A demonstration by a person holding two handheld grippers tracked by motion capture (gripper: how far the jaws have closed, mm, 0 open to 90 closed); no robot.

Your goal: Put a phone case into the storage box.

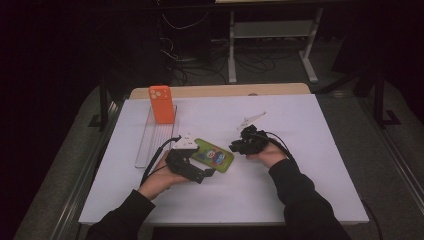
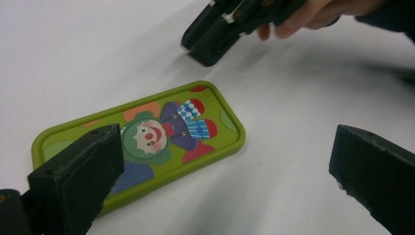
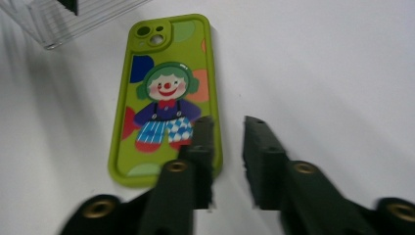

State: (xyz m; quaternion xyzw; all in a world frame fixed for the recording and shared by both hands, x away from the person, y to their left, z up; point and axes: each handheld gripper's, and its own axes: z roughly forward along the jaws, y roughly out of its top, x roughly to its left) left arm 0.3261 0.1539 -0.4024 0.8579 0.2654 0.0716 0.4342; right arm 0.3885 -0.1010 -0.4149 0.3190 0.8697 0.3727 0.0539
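1. High view: a green phone case with a clown print lies flat near the middle of the white table.
2. Left gripper sits at about 7 o'clock of the case, just beside its near end; the left gripper view shows its jaws spread wide, nothing between them.
3. Right gripper rests at about 2 o'clock of the case; the right gripper view shows its jaws narrowly parted, empty, one tip over the case's edge.
4. An orange phone case stands upright on a clear ribbed rack at 10 o'clock of the green case, well apart.
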